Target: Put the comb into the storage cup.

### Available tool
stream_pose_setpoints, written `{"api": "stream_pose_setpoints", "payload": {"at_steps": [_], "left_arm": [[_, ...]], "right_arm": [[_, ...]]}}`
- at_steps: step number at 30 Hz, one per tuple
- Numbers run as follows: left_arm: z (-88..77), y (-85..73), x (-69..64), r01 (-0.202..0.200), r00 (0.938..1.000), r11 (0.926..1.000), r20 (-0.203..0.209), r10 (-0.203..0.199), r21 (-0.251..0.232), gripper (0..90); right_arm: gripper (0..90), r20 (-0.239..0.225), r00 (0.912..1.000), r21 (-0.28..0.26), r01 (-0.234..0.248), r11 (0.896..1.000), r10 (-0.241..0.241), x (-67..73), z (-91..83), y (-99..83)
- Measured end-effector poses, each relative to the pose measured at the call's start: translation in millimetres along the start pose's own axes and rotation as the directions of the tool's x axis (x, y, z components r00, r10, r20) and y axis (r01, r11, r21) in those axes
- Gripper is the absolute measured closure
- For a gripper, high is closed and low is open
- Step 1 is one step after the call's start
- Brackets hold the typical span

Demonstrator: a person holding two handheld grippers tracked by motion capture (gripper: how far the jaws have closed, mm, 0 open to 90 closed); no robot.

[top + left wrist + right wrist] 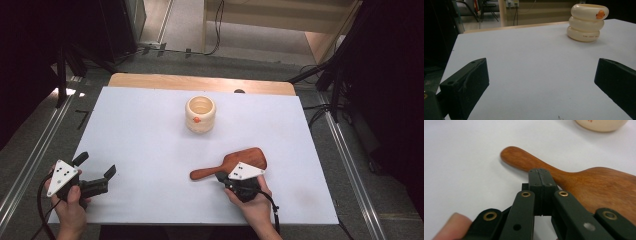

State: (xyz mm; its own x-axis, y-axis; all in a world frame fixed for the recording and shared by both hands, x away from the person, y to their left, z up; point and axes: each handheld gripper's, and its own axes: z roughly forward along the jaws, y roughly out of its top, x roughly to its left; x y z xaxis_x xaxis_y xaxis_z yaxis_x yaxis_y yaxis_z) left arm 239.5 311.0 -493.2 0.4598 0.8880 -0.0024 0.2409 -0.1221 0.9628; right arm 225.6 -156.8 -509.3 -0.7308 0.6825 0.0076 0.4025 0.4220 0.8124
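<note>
From the high view, my right gripper [226, 176] sits near the front of the counter [140, 150], right at the wooden paddle [235, 162]. The paddle lies flat, its handle pointing to my left and its wide blade to the right. It looks hard and stiff, like a thing that will not bend. I think it is light, and smooth enough to slip a bit. The thin handle looks like the best place to grab it. My left gripper [97, 172] waits far off at the left with its jaws wide apart and nothing in them. A cream ring-shaped cup [200, 114] stands farther back, well apart from the paddle. The counter has a flat white top, and a grey floor with cables lies around it.

In the left gripper view, my two jaws stand wide with bare white counter between them. The cup [587, 22] is far ahead, at the right.

In the right gripper view, my jaws are pressed together, tip to tip, with nothing between them. They sit just in front of the paddle's [584, 182] neck, where handle meets blade. I cannot tell if they touch it.
</note>
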Motion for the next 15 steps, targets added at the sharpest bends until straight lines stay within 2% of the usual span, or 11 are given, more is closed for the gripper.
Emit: {"api": "stream_pose_setpoints", "payload": {"at_steps": [1, 2, 4, 5, 6, 7, 8, 11, 12, 13, 15], "left_arm": [[0.1, 0.0, -0.1, 0.001, 1.0, 1.0, 0.0, -0.001, -0.001, 0.0], [0.2, 0.0, -0.1, 0.001, 1.0, 1.0, 0.001, -0.001, -0.001, 0.0], [0.6, 0.2, -0.4, -0.001, 1.0, 1.0, -0.002, 0.001, 0.001, 0.0], [0.7, 0.3, -0.7, -0.006, 1.0, 1.0, -0.008, 0.006, 0.004, 0.0], [1.0, 0.3, -1.0, -0.007, 1.0, 1.0, -0.005, 0.007, 0.003, 0.0], [0.9, 0.3, -1.1, -0.007, 1.0, 1.0, -0.004, 0.007, 0.005, 0.0], [1.0, 0.4, -1.1, -0.007, 1.0, 1.0, -0.001, 0.007, 0.005, 0.0], [0.6, 0.4, -0.2, -0.003, 1.0, 1.0, 0.008, 0.003, 0.002, 0.0], [0.5, 0.4, 0.0, -0.001, 1.0, 1.0, 0.008, 0.001, 0.001, 0.1], [0.4, 0.4, 0.2, 0.0, 1.0, 1.0, 0.009, 0.0, 0.0, 0.1], [0.2, 0.4, 0.4, 0.0, 0.9999, 1.0, 0.011, 0.0, -0.004, 0.1]], "right_arm": [[69.7, 0.005, 1.0, -0.036, 0.007, 0.999, -0.007, 0.6, -9.4, -3.2], [69.7, 0.005, 1.0, -0.036, 0.007, 0.999, -0.007, 0.6, -9.4, -3.2], [56.0, 0.017, 0.9998, -0.088, 0.01, 0.996, -0.008, -0.6, -19.3, -6.2], [51.2, 0.051, 0.9987, -0.154, 0.009, 0.988, -0.002, -3.4, -30.2, -8.3], [51.2, 0.051, 0.9987, -0.154, 0.009, 0.988, -0.002, -3.4, -30.2, -8.3], [44.8, 0.066, 0.9977, -0.225, -0.002, 0.974, 0.017, -9.7, -41.2, -9.3], [44.8, 0.066, 0.9977, -0.225, -0.002, 0.974, 0.017, -9.7, -41.2, -9.3], [37.9, 0.081, 0.9952, -0.292, -0.031, 0.956, 0.056, -24.7, -52.2, -12.2], [34.6, 0.097, 0.9933, -0.324, -0.027, 0.946, 0.062, -30.0, -54.1, -14.9], [34.5, 0.12, 0.9902, -0.339, -0.026, 0.94, 0.071, -35.1, -56.0, -17.4], [34.5, 0.144, 0.9845, -0.329, -0.048, 0.943, 0.101, -43.7, -61.5, -22.2]]}}
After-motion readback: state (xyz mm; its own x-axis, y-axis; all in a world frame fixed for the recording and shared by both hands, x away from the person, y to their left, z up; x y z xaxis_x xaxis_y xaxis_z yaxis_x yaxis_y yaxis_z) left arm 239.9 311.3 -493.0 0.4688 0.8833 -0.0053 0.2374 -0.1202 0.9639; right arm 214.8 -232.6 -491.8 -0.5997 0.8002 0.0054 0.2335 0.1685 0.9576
